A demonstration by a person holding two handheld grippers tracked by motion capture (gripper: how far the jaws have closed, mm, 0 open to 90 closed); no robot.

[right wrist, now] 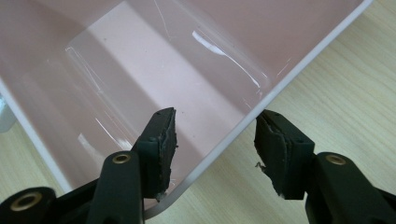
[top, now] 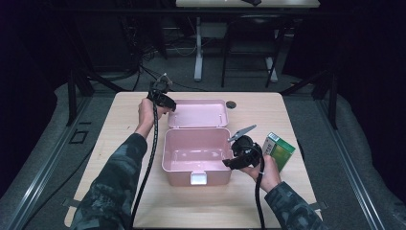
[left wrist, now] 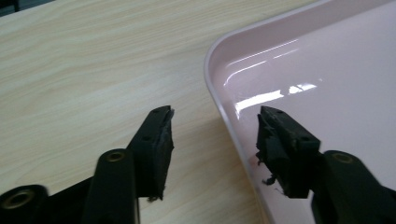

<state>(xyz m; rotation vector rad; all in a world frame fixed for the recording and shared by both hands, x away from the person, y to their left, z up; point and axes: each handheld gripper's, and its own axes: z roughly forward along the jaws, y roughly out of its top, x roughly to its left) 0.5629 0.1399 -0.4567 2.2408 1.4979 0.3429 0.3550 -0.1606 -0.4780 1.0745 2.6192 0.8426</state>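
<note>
On a pale wooden table (top: 119, 191), the left gripper (left wrist: 212, 135) stands half open astride the pink plastic box's flat lid (top: 198, 114) rim, gripping nothing; the right gripper (right wrist: 215, 140) straddles the open box (top: 191, 158) wall, pads apart from it, beside a green carton (top: 280, 149).

Pink box (top: 196, 158), probably green carton (top: 279, 149)

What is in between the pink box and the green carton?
The right gripper sits there in the high view, its jaws open astride the side wall of the pink box; the green carton stands just past the hand.
</note>
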